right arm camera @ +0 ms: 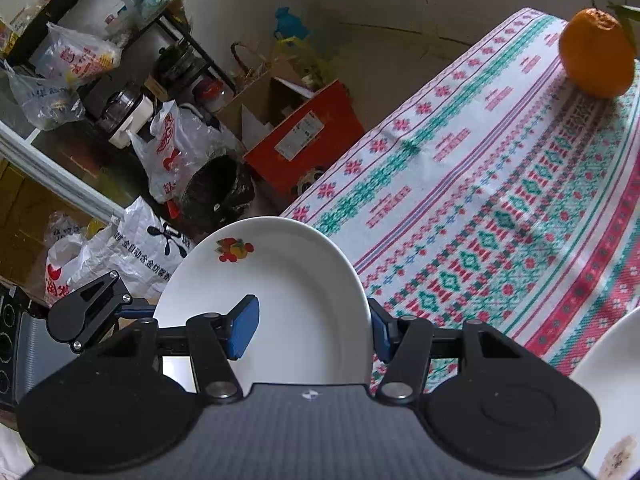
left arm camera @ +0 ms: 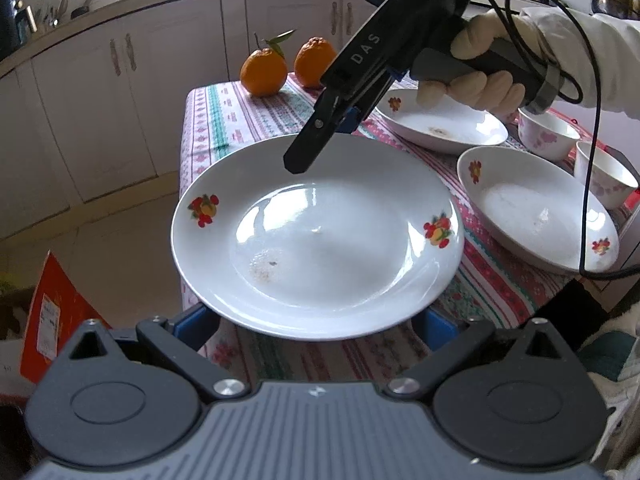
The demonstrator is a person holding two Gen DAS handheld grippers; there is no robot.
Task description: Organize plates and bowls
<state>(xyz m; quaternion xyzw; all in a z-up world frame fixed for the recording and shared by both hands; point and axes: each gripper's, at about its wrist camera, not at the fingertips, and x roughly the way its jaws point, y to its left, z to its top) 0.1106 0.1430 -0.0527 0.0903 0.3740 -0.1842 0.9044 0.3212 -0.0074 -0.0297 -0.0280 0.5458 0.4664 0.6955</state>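
Left gripper's (left arm camera: 316, 326) pad tips were hidden under the plate (left arm camera: 318, 236) rim. Right wrist view: a second dish (right arm camera: 612, 392) cut off at the right edge, orange (right arm camera: 596, 54) stem cropped at top. Box (right arm camera: 298, 140) label too small to read.

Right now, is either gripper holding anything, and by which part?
Both appear to hold the plate: the right gripper straddles its far rim, and the left gripper sits at its near rim, though contact there is hidden.
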